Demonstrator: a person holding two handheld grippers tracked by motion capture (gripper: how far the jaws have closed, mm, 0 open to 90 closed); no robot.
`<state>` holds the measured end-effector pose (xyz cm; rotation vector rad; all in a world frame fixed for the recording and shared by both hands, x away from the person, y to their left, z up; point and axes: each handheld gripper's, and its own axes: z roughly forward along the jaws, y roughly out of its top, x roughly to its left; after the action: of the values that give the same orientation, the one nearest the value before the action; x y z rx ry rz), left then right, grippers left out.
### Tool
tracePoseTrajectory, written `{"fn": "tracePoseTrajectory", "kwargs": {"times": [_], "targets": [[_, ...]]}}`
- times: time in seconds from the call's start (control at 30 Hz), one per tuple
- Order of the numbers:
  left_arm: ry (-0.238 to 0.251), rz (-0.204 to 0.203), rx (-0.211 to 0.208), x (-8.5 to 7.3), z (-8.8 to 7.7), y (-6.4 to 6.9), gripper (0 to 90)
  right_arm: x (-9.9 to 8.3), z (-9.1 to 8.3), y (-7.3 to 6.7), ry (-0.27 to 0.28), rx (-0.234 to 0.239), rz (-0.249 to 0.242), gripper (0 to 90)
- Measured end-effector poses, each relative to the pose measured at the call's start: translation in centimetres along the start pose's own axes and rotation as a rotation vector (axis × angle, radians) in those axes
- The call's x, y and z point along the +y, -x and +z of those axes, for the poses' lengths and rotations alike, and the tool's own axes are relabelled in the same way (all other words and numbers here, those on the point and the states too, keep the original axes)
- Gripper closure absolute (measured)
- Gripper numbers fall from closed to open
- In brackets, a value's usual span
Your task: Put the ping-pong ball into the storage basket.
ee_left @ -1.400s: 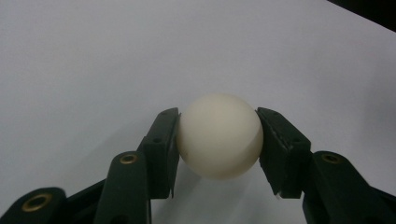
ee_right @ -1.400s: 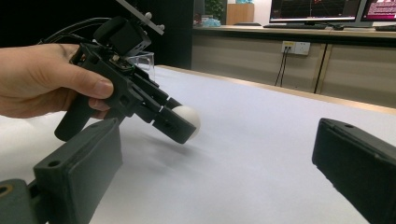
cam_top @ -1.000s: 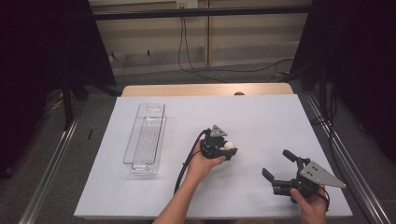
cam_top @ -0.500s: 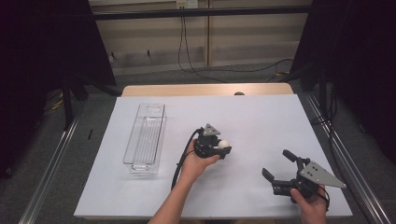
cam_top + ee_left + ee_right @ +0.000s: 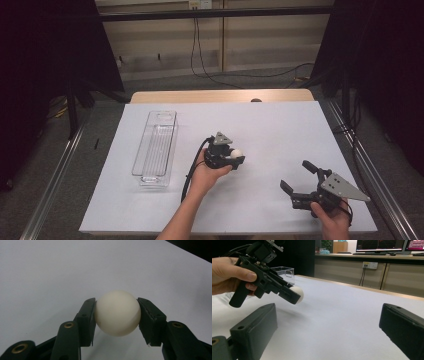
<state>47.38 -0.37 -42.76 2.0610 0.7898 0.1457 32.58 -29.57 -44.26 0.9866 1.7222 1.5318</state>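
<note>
The white ball [image 5: 117, 313] is clamped between the two jaws of my left tool [image 5: 231, 160], each pad pressing on one flank at about the ball's widest line, and it hangs clear of the white bench [image 5: 280, 125] to the right of the clear tray [image 5: 156, 150], well apart from it. I judge the step in hand to be carrying the ball across to the tray. To do it well I should hold the squeeze constant, since a smooth sphere gripped on two small contact patches can roll or pop out if the pressure eases or the tool jerks. I should travel level and slowly, bring the ball over the tray's open top between its long walls, lower it close to the ribbed floor, and only then release, so that it does not bounce out. My left hand [image 5: 210, 172] wraps the tool's handle from below, forearm entering from the near bench edge, with the jaws pointing right, away from the tray, and tilted slightly down. My right tool [image 5: 299, 182] rests far to the right of the tray near the bench's front edge, jaws spread wide with nothing between them.
</note>
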Motion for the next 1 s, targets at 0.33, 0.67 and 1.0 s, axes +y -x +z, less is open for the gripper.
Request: {"fn": "tracePoseTrajectory", "kwargs": {"times": [0.33,0.67,1.0], "targets": [[0.003,-0.014,0.003,-0.03,-0.3,-0.1,51.3,0.02,0.0,-0.03,0.002,0.005,-0.002,1.1],[-0.01,-0.012,0.012,-0.1,-0.74,-0.49,51.3,-0.01,0.0,-0.06,-0.003,0.005,0.002,1.1],[-0.003,-0.018,0.016,-0.13,-0.89,-0.51,51.3,0.0,-0.02,-0.07,-0.001,0.001,0.004,1.1]]}}
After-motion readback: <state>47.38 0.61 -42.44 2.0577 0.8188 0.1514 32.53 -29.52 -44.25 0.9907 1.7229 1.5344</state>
